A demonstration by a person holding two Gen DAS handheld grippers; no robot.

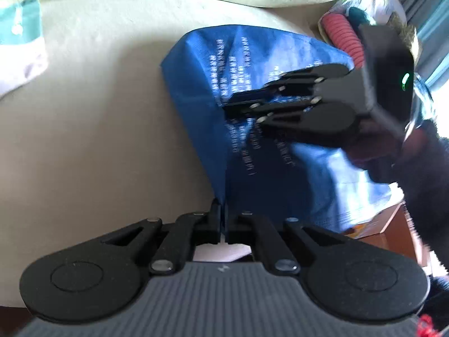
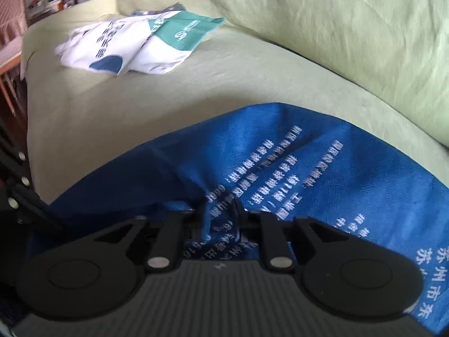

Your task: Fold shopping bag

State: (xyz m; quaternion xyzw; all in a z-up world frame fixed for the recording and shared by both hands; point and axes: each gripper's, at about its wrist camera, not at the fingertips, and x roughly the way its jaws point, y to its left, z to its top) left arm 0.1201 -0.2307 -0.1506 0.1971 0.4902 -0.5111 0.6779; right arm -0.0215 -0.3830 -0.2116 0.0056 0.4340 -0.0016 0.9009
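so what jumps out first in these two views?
The blue non-woven shopping bag with white print, spread on the pale green sofa seat. The left gripper has its jaws shut on the bag's near edge, while the right gripper sits over the middle, jaws apart around a fabric ridge. Farther along the seat lies a white and teal bag.

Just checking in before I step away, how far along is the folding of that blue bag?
Partly done: the blue shopping bag lies on the sofa, apparently folded lengthwise. In hand: the left gripper pinches its near edge; the right gripper sits open over the fabric. Left: fold it smaller.
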